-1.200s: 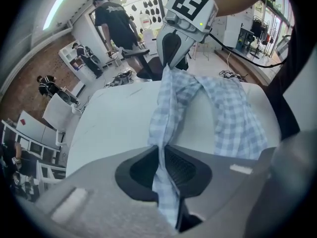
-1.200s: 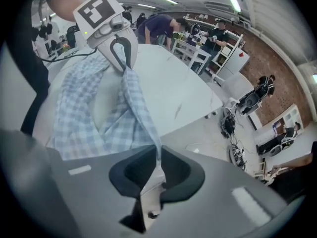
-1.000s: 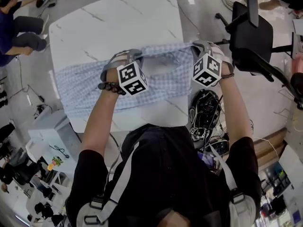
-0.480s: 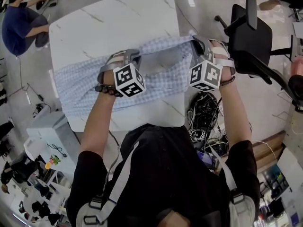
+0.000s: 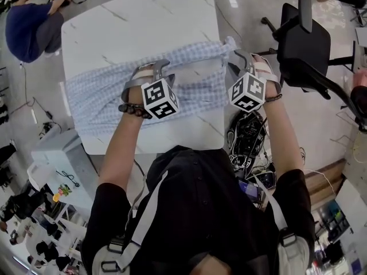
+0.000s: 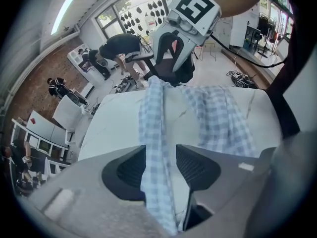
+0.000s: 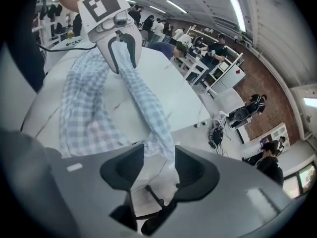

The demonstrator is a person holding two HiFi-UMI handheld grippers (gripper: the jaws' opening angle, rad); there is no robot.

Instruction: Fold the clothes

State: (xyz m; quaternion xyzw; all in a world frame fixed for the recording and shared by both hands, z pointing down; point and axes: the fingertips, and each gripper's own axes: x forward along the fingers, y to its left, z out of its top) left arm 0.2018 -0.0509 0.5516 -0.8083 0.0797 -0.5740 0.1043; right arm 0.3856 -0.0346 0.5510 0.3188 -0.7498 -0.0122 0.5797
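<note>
A blue-and-white checked shirt (image 5: 195, 90) lies spread across the white marble table (image 5: 143, 22). My left gripper (image 5: 162, 66) stands over its far edge. Its jaws have just been opening, and a strip of the shirt (image 6: 156, 133) runs loose between the parted pads of the left gripper (image 6: 161, 155). My right gripper (image 5: 235, 59) is at the shirt's right end by the table edge. Its jaws have also just been opening, and the shirt's corner (image 7: 158, 145) lies just beyond the right gripper (image 7: 159, 157), not clamped.
A black office chair (image 5: 304, 44) stands right of the table. A tangle of cables (image 5: 249, 136) lies on the floor below the table's right edge. A person (image 5: 31, 30) sits at the far left. A white cabinet (image 5: 60, 153) is near the left corner.
Both grippers' jaws have parted and let go of the shirt's far edge. That edge, held taut between them before, now lies slack on the table.
</note>
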